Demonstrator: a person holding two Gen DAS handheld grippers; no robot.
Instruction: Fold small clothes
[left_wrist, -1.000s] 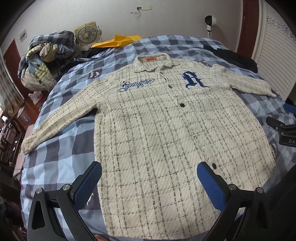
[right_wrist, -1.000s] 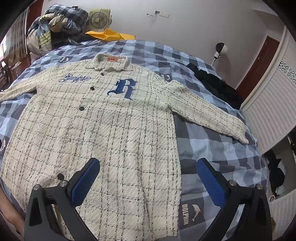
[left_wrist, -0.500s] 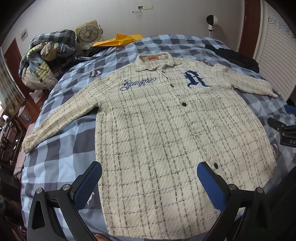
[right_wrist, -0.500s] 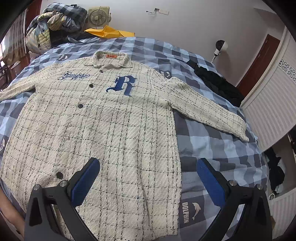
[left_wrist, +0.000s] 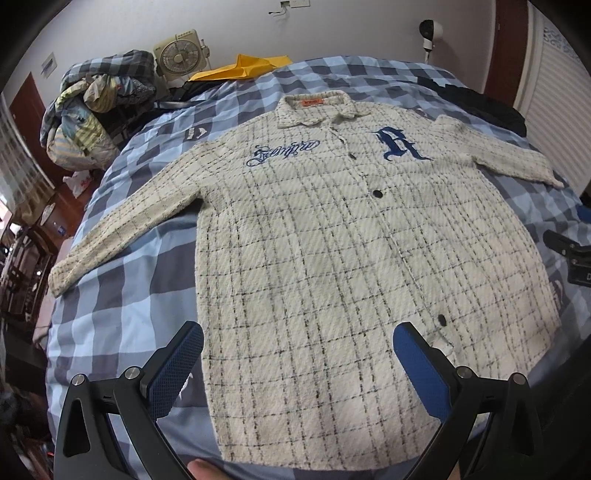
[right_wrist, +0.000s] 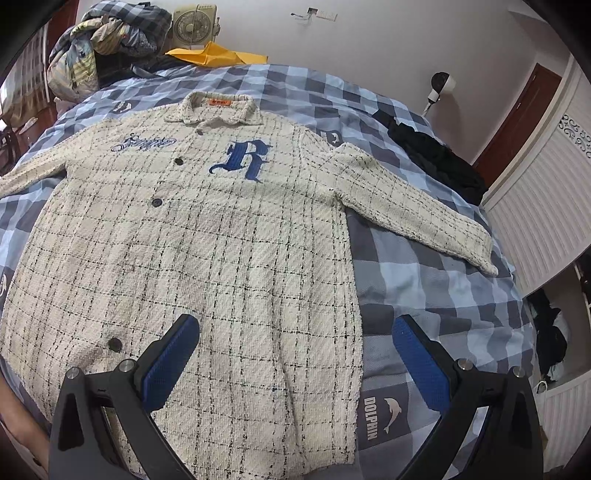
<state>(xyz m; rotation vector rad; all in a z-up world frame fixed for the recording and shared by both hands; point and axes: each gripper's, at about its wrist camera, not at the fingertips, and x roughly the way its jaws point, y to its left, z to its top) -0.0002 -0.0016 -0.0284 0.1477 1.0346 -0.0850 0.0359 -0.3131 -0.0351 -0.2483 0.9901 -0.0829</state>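
Cream tweed with a thin black check: the shirt (left_wrist: 332, 236) lies flat and face up on the bed (left_wrist: 122, 288), buttoned, collar at the far end, hem nearest me. Both sleeves are spread out to the sides on the blue checked bedcover (right_wrist: 424, 280). A blue letter R (right_wrist: 243, 158) and blue script lettering (left_wrist: 284, 153) sit on the chest just below the collar, either side of the dark buttons.

My left tool (left_wrist: 295, 365) hangs above the shirt's hem with its fingers spread wide and nothing between them; its left blue pad is past the shirt's edge, over the bedcover. My right tool (right_wrist: 295, 362) is likewise wide open and empty, straddling the shirt's other side edge, one pad over the tweed and one over the bedcover beside the DOLPHIN print (right_wrist: 371, 417).

Beyond the collar, a yellow cloth (left_wrist: 240, 68), a box fan (left_wrist: 179, 57) and a heap of bedding (left_wrist: 96, 103) sit by the wall. A black garment (right_wrist: 436, 158) lies beyond the sleeve on that side.
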